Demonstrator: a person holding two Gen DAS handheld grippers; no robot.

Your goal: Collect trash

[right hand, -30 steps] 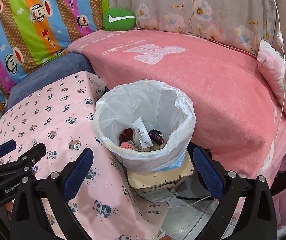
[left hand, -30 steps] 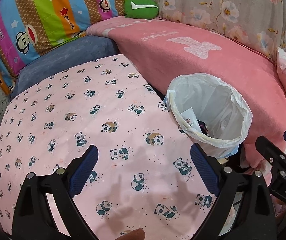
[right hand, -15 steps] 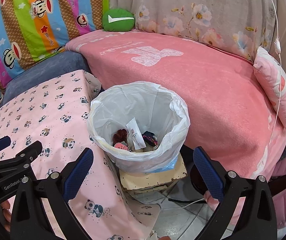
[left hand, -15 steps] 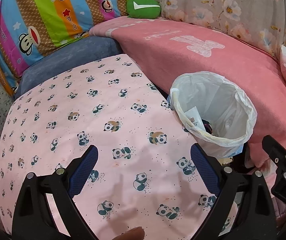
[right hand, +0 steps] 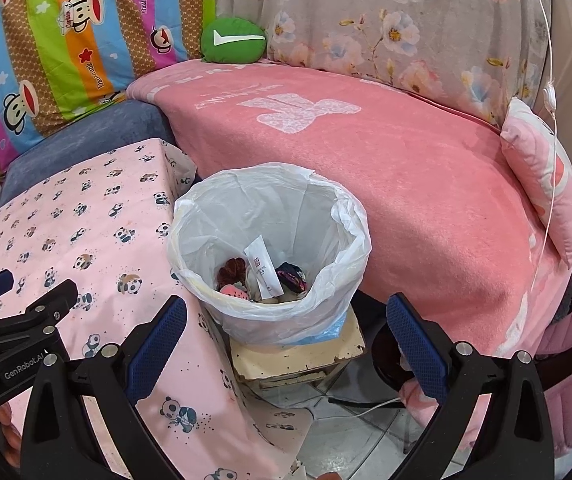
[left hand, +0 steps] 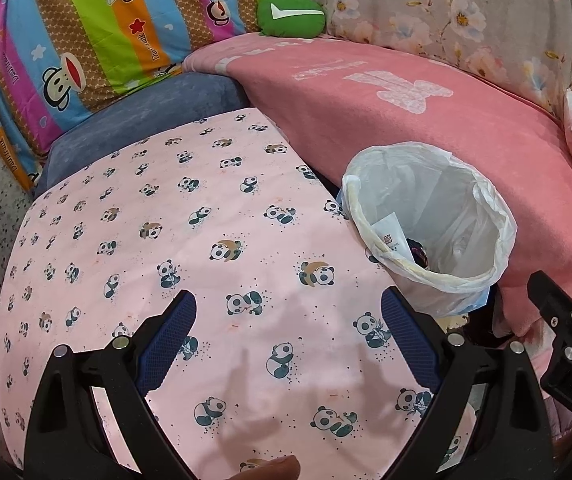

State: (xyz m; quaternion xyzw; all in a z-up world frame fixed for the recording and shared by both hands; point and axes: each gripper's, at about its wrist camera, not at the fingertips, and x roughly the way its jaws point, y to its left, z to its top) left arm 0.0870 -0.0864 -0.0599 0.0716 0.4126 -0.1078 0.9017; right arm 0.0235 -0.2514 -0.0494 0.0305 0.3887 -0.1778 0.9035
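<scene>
Left gripper [left hand: 288, 330] and right gripper [right hand: 286, 326] both spread wide, holding nothing — round bin, crinkled white plastic liner [right hand: 269, 220], beside panda-print cloth [left hand: 165, 240], wrappers inside.

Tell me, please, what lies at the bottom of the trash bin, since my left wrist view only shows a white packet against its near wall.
Observer: The right wrist view looks down into the trash bin. Beside the white packet lie a dark red fuzzy item, a small pink item and a dark patterned wrapper.
Operator: Thank you. What is the bin standing on?
Observer: It stands on a worn cream wooden stool, which sits on a tiled floor.
Operator: Is the right gripper carrying anything?
Observer: No. The right gripper has its jaws wide open, with nothing between them.
</scene>
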